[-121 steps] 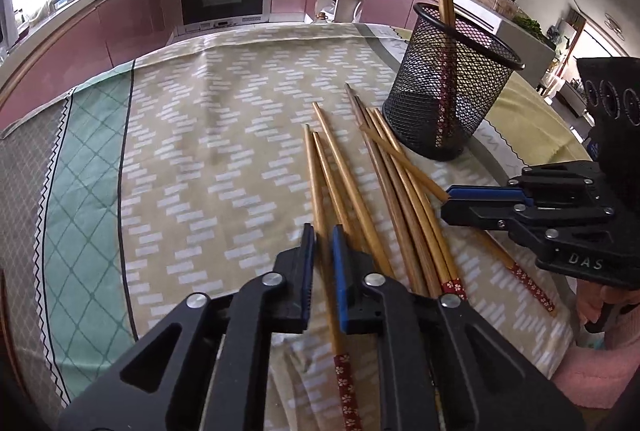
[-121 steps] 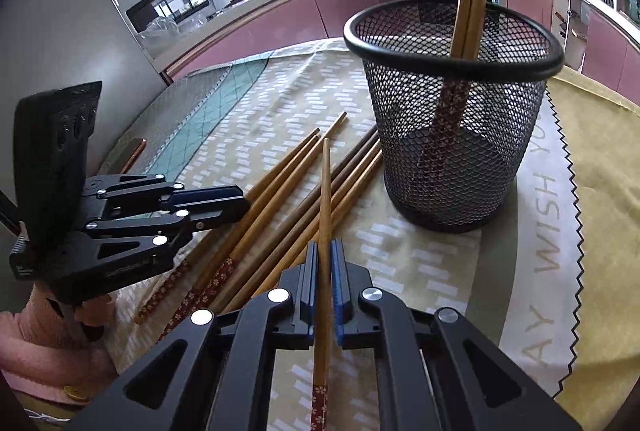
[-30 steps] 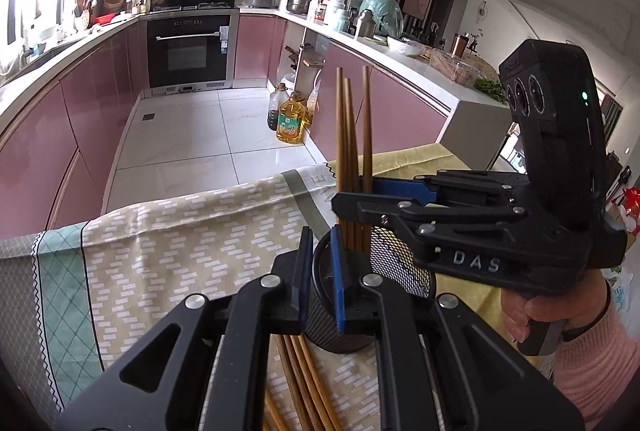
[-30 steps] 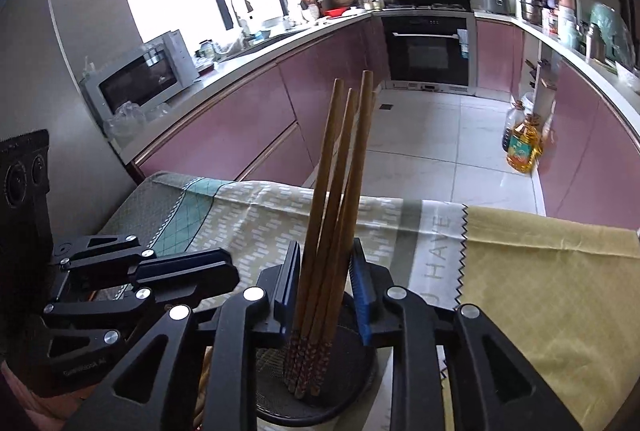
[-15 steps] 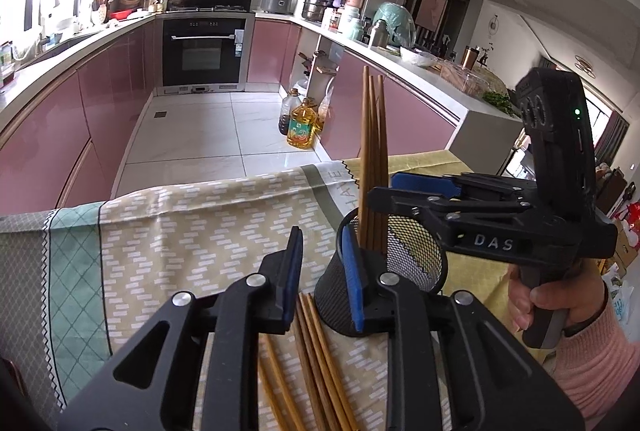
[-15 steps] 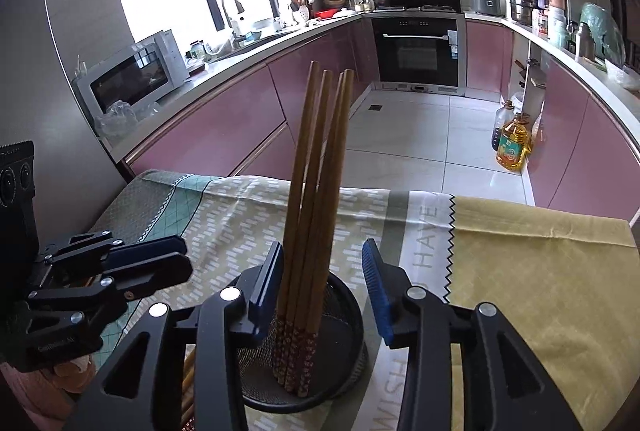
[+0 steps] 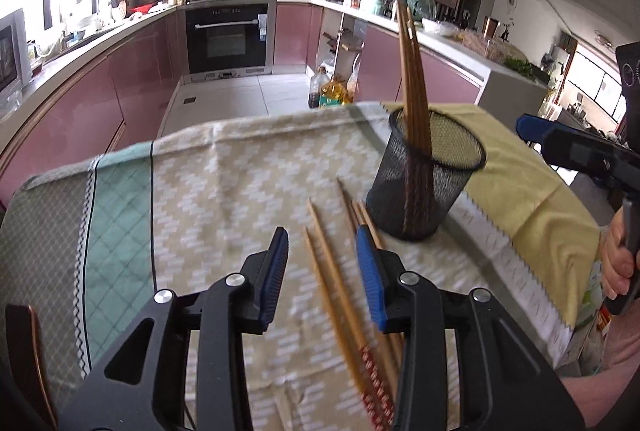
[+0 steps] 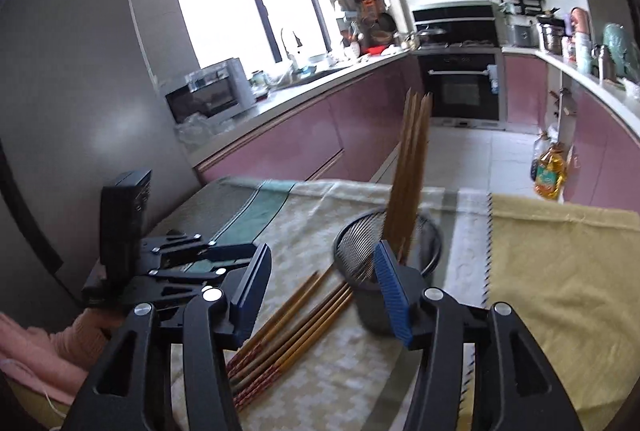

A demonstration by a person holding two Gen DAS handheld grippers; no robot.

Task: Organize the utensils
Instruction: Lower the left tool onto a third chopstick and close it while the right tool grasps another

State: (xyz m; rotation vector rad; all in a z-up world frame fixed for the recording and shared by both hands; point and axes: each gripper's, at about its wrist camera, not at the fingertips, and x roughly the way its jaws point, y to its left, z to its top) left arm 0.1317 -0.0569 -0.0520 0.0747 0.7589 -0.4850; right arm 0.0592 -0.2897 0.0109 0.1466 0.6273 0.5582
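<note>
Chopsticks [image 7: 344, 295] lie lengthwise on my bench [image 7: 224, 191], tips far; others [image 7: 412, 87] stand upright in the mesh cup [image 7: 424, 191]. Both hand-held grippers, left [image 7: 322, 271] and right [image 8: 320, 291], are opening, empty.

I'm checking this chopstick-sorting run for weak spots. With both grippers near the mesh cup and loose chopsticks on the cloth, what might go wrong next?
1. The chopsticks in the cup lean to one side of the light mesh cup; a bump might tip it.
2. The loose chopsticks lie tightly bunched, so the left gripper, jaws opening and empty, may pinch two at once.
3. The right gripper, also opening and empty, sits close to the cup and could knock its rim.
</note>
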